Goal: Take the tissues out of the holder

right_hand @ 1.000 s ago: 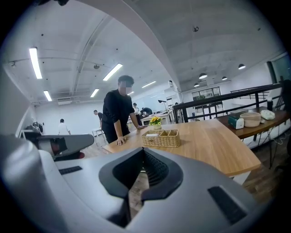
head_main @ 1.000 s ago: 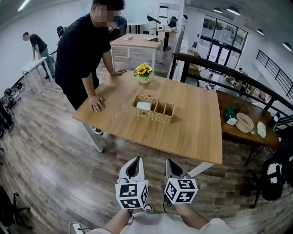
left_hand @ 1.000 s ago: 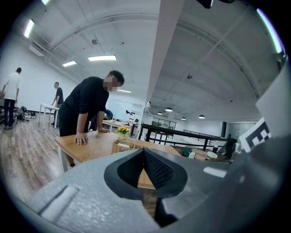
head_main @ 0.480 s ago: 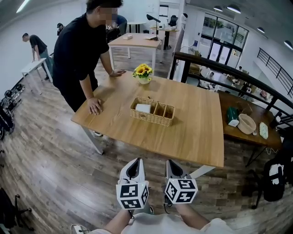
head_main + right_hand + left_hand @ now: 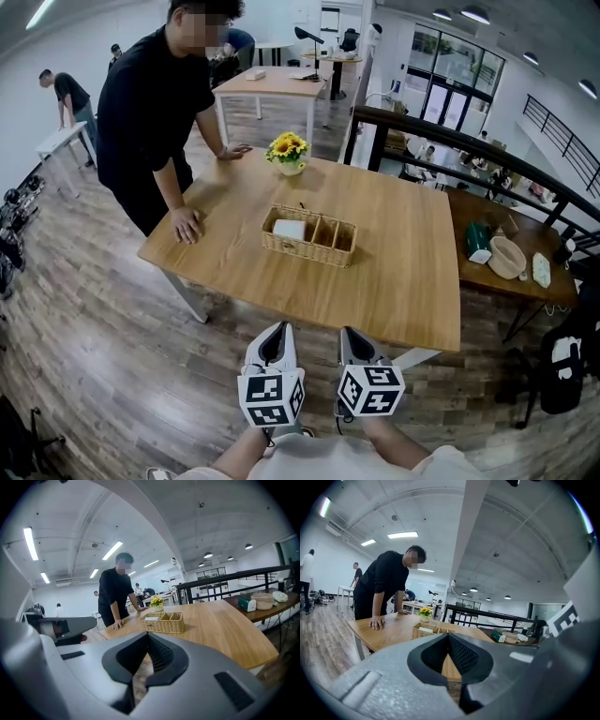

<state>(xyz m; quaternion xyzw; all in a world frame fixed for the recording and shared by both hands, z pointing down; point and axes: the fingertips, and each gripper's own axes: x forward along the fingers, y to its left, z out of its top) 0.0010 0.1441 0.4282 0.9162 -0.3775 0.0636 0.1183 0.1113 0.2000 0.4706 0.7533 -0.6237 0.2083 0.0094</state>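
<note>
Both forearms reach fwd side by side. The left gripper (image 5: 273, 334) and right gripper (image 5: 351, 336) point slightly down, each w/ jaws pressed together on nothing. Well ahead, a long woven wicker holder (image 5: 305, 247) lies crosswise on the light wooden table (image 5: 398, 281). White tissues (image 5: 289, 228) sit in its left-end compartment.

Side by side, left hand-held gripper (image 5: 277, 335) and right hand-held gripper (image 5: 348, 337), jaws closed, empty.

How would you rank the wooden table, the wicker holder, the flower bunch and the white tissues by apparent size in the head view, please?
1. wooden table, by far the largest
2. wicker holder
3. flower bunch and tissues: nearly alike; the flowers stand farther off, so I would not rank them.
</note>
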